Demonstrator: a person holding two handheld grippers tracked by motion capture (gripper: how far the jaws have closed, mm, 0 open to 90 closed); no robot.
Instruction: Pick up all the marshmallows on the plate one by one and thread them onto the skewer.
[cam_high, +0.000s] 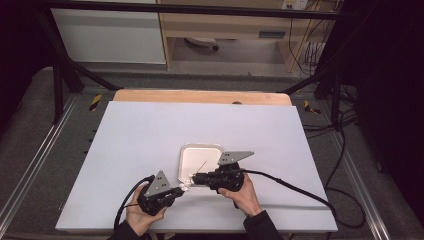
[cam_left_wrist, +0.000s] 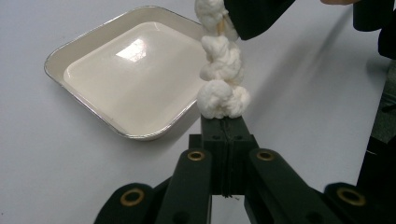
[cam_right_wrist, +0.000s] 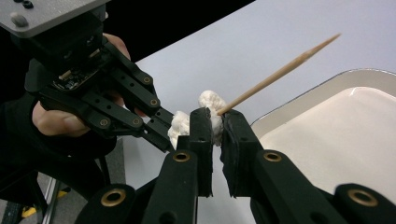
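Gripping skewer (cam_right_wrist: 280, 72) w/ right tool (cam_right_wrist: 215, 123), beside tray rim (cam_right_wrist: 299, 105); table (cam_high: 150, 135) roomy.

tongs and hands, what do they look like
Both tongs, left and right, are black, with ribbed jaw pads and brass-coloured pivot rings on the linkage bars. Each carries a grey three-cornered plate on top and trails a black cable. The person wears dark sleeves; the hands are bare.

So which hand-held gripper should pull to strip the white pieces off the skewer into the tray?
Probably right: the right hand-held gripper clamps the skewer beside the tray. The left hand-held gripper, shut at the white pieces' end, only anchors.
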